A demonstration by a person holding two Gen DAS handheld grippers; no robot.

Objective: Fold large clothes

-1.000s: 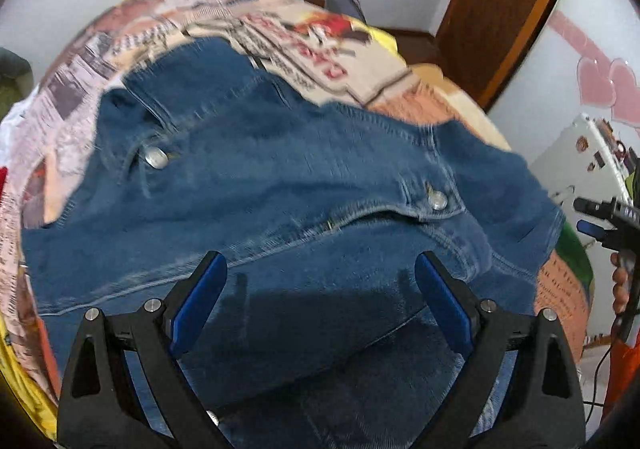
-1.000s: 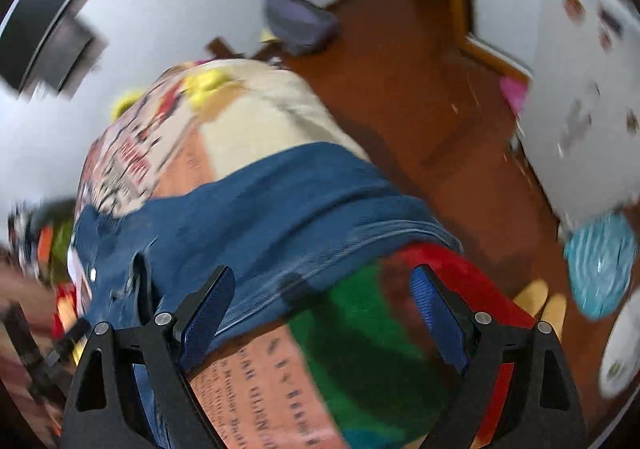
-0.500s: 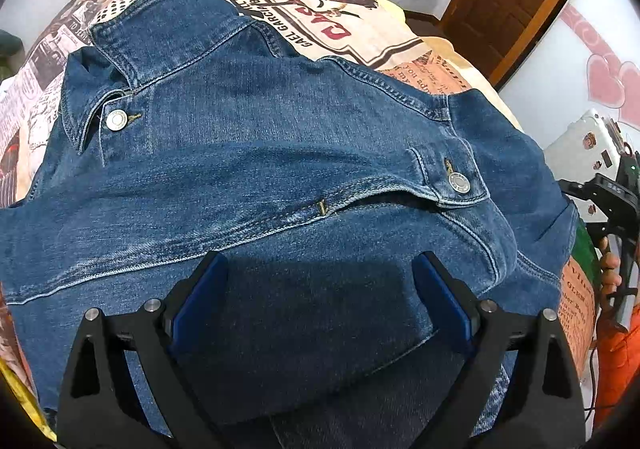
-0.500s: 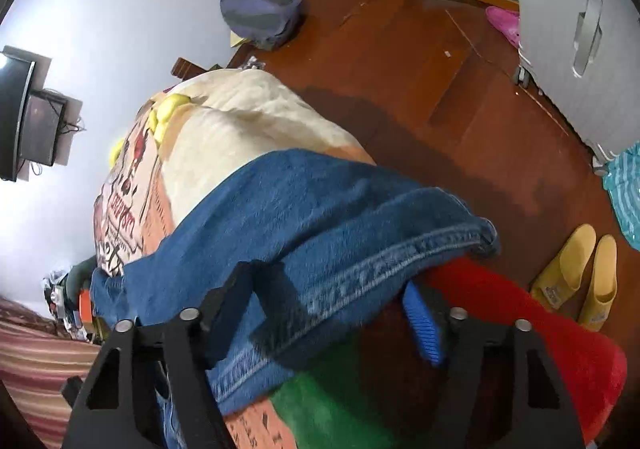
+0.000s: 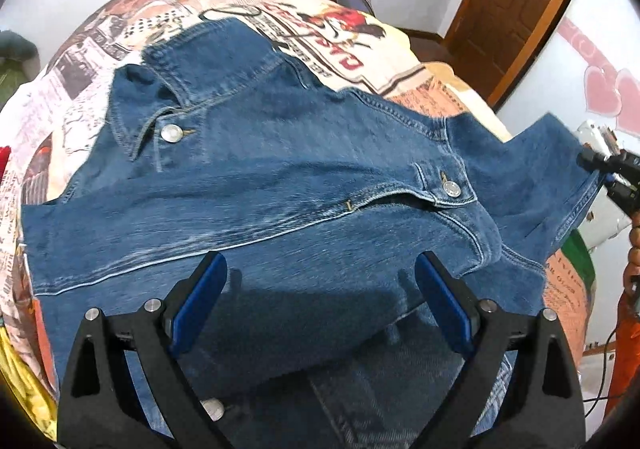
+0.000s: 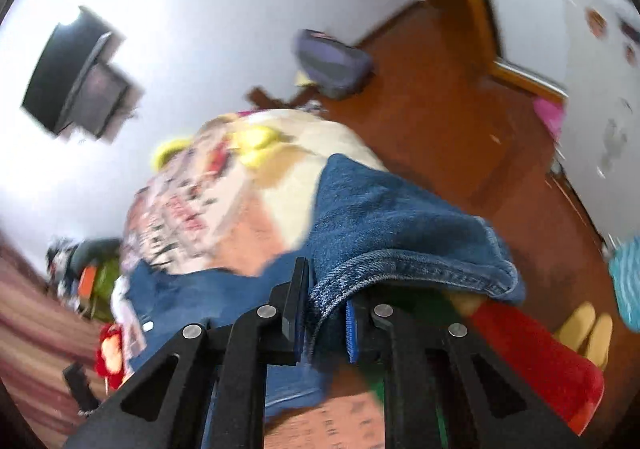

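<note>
Our right claw was clamped on the stitched sleeve cuff of the denim jacket, the blue pads pressed together on the hem. Our left claw hung with its pads wide apart above the jacket's lower front, gripping nothing.

The jacket lay spread across the bed, collar toward 11 o'clock in the left view, and the gripped sleeve ran off toward 3 o'clock.

We judged the step to be carrying that sleeve inward across the body. To do it well, we would lift the cuff just clear of the bed, sweep it toward 9 o'clock, and lay it flat. The free claw could pin the shoulder seam so the body did not drag.

Denim this heavy looked stiff, with thick doubled seams and metal buttons. It should hold a crease but resist a tight one. The printed bedspread beneath appeared soft and rumpled, so the fold line might wander.
</note>
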